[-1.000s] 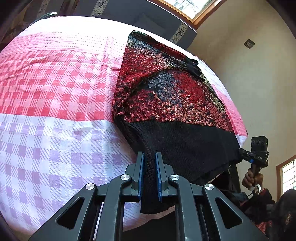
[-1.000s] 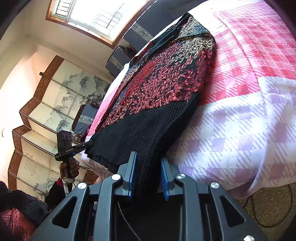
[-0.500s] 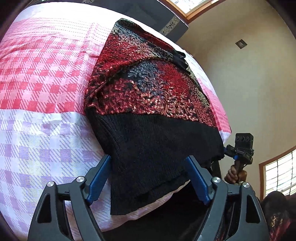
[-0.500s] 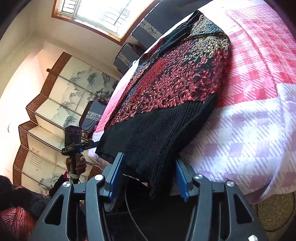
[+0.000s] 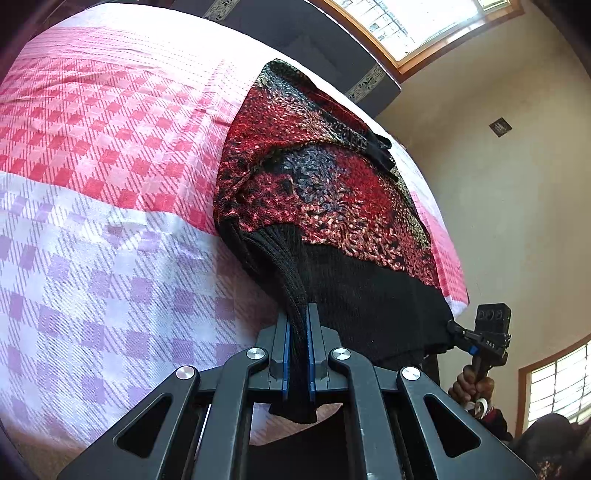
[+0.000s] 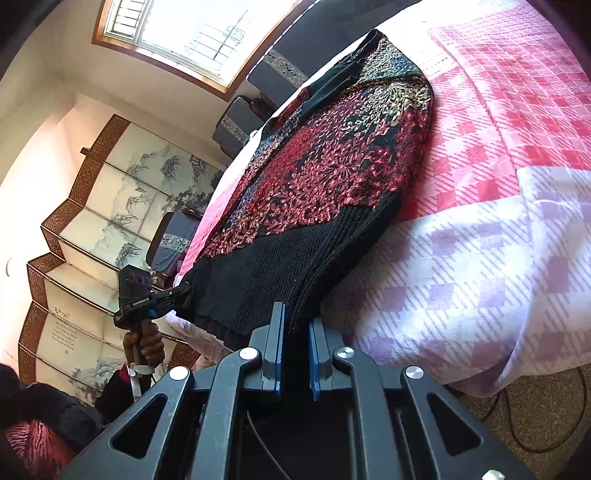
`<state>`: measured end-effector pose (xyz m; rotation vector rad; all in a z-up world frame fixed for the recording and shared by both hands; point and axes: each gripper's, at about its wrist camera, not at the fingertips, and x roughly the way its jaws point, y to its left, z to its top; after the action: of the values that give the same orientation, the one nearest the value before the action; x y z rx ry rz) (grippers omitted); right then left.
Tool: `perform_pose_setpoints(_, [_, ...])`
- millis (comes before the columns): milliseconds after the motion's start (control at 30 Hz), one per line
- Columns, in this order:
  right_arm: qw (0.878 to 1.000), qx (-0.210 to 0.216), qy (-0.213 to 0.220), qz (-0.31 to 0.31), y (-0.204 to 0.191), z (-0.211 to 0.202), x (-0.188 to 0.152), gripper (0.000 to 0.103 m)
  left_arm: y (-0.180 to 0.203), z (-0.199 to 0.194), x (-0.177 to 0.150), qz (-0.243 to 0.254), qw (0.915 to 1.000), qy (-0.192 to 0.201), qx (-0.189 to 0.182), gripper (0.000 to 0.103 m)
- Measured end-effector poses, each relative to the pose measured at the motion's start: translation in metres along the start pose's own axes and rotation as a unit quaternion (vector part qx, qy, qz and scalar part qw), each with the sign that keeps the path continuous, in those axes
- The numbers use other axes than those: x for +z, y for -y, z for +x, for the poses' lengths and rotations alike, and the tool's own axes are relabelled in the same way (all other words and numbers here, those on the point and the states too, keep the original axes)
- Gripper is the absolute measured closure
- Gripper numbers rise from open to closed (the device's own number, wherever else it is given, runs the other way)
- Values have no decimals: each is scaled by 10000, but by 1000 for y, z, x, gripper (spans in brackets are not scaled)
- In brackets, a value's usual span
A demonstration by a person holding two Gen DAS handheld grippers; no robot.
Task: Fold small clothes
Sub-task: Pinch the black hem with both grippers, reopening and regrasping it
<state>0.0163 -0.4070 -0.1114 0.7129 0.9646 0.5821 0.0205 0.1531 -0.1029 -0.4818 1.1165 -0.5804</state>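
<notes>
A knit sweater (image 5: 325,192), red and black in pattern with a black ribbed hem, lies on a bed sheet (image 5: 110,155) checked in pink and purple. My left gripper (image 5: 298,314) is shut on the hem's near left corner, which bunches up between the blue pads. In the right wrist view the same gripper (image 6: 184,291) pinches that corner at the bed's edge. My right gripper (image 6: 297,314) is closing on the other hem corner of the sweater (image 6: 332,177), with black knit filling the gap between its pads. The left wrist view shows it (image 5: 452,328) gripping the hem's far corner.
Dark cushions (image 6: 280,70) stand along the bed's far side below a window (image 6: 192,33). A folding screen with painted panels (image 6: 110,206) stands beyond the bed. A hand (image 6: 146,343) holds the left gripper's handle. A cable lies on the floor (image 6: 535,424) by the bed's corner.
Both grippers stood wide open around the hem half a second ago and have closed on it again. The hem's left corner is now bunched and lifted in the left gripper.
</notes>
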Motion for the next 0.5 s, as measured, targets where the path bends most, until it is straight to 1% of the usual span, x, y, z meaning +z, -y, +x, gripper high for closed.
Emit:
perform_pose_setpoints(67, [10000,33,-21,32,3,0,-2,91,-5,1,0,-86,9999,-74,-72,96])
perform_pose_setpoints(100, [10000,66,-66,13,3,1,-3,91,-7,2,1,-128,9998,-153,-66,96])
perform_pose_setpoints(133, [10000,23,-77,11,2,2,-3,88,-8,2,1,-150,9997,-192,24,94])
perform_pose_setpoints(167, [9999,47,-90,59,3,2,-2,88,-9,4,0,-145,9996,-233,92,90])
perform_pose_setpoints(200, [9998,120,-100,125,4,3,-1,85,-9,5,0,-140,9994,-285,114,86])
perform_pose_setpoints(233, [9996,180,-92,170,4,3,0,76,-10,2,-1,-153,9995,-278,38,81])
perform_pose_setpoints(267, [9994,274,-60,204,4,3,0,72,-11,1,0,-184,9994,-273,-70,72])
perform_pose_setpoints(300, [9992,320,-18,230,4,1,0,64,-12,0,0,-195,9992,-282,-211,67])
perform_pose_setpoints(333, [9990,371,15,239,3,1,1,56,-12,-1,0,-177,9988,-297,-354,55])
perform_pose_setpoints(367, [9988,424,42,249,1,1,2,50,-11,0,1,-161,9984,-315,-444,47])
perform_pose_setpoints(400, [9987,420,50,274,0,-1,3,48,-9,1,3,-156,9980,-328,-513,42])
perform_pose_setpoints(433, [9989,375,41,267,-1,0,3,48,-7,3,4,-127,9977,-333,-582,33])
perform_pose_setpoints(467, [9991,353,37,243,-2,0,3,48,-3,6,5,-56,9976,-343,-606,26])
perform_pose_setpoints(500, [9991,339,41,254,-2,0,3,47,1,8,6,30,9978,-358,-550,24])
